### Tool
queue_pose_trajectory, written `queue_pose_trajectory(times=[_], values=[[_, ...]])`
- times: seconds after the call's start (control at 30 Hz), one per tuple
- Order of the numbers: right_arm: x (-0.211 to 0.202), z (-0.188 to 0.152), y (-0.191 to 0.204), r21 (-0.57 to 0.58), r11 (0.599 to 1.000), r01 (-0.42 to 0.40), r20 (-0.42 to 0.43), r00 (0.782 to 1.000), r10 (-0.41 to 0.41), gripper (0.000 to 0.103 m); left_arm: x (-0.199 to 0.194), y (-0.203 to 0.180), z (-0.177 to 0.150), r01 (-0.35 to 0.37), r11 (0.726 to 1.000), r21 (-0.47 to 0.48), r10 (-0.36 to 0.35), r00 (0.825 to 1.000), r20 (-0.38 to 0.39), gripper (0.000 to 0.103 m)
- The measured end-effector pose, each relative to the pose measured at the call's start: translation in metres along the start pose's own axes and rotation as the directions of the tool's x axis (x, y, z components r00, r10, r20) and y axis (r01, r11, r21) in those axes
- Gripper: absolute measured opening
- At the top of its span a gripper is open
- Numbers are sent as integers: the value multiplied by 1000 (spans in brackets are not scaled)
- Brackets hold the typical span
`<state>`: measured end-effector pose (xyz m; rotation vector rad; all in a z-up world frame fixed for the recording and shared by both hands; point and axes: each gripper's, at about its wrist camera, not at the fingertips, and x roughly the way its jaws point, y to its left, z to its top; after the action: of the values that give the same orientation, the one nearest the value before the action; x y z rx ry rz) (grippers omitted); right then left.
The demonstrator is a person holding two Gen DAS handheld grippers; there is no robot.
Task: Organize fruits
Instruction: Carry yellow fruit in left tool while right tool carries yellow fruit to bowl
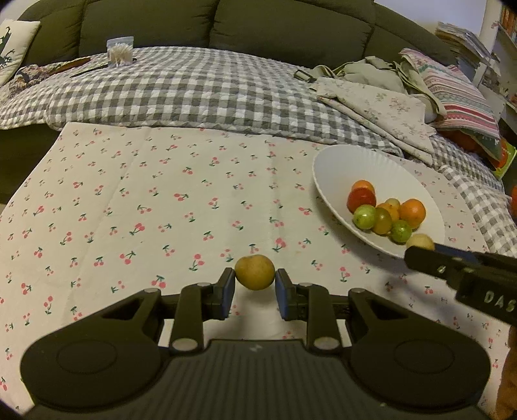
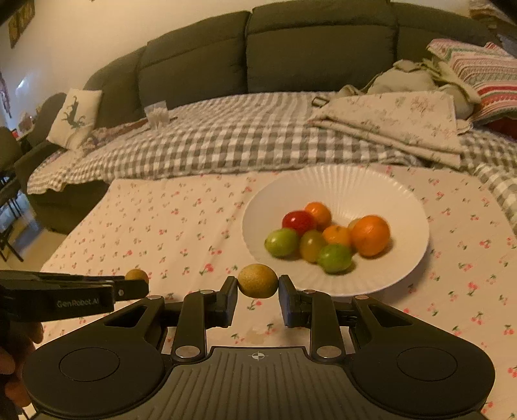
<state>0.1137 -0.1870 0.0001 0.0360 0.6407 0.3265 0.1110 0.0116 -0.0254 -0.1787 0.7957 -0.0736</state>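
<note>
Yellow-brown skin marks the two small round fruits that we hold, one in each gripper. We see the left gripper (image 1: pixel 254 286) with its fingers closed against the sides of the first yellow fruit (image 1: pixel 254 272), which sits between the pads above the cherry-print tablecloth (image 1: pixel 145 200). We see the right gripper (image 2: pixel 258 294) with its fingers likewise clamped on the second yellow fruit (image 2: pixel 258 280), held just in front of the near rim of the white plate (image 2: pixel 349 187). In the left wrist view, the right gripper enters from the right edge, and its fruit shows at the near edge of the plate. In the right wrist view, the left gripper enters from the left edge, well apart from the plate, with its fruit at the fingertips. We count seven or eight pieces already lying grouped on the plate: a red tomato (image 2: pixel 299 222), a large orange (image 2: pixel 370 235), two smaller orange fruits, two green fruits (image 2: pixel 334 258) and at least one olive-yellow fruit (image 2: pixel 311 245). The plate rests on the tablecloth, toward the right side. Behind the tablecloth lies a grey checked blanket (image 1: pixel 200 87), backed by a dark sofa (image 1: pixel 284 26). Folded floral cloth (image 2: pixel 397 122) and a striped cushion (image 2: pixel 488 74) lie at the far right.
</note>
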Motion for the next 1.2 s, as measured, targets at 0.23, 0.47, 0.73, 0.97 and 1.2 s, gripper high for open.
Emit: queue_pose_trajectory(times=[0.23, 0.47, 0.73, 0.97, 1.2], values=[[-17, 12, -23, 58, 998, 23, 55, 998, -26, 26, -1, -16, 10, 16, 1000, 17, -17, 999, 27, 25], [-29, 20, -59, 138, 989, 60, 89, 993, -73, 26, 4, -37, 27, 32, 997, 68, -37, 997, 69, 25], [-28, 25, -89, 205, 974, 100, 88, 989, -120, 26, 23, -69, 48, 56, 982, 182, -79, 989, 121, 25], [-13, 31, -110, 239, 963, 128, 67, 987, -148, 26, 48, -98, 59, 94, 955, 281, -132, 984, 119, 25], [4, 37, -125, 264, 956, 126, 58, 988, -146, 26, 71, -115, 69, 134, 939, 318, -179, 977, 116, 25]])
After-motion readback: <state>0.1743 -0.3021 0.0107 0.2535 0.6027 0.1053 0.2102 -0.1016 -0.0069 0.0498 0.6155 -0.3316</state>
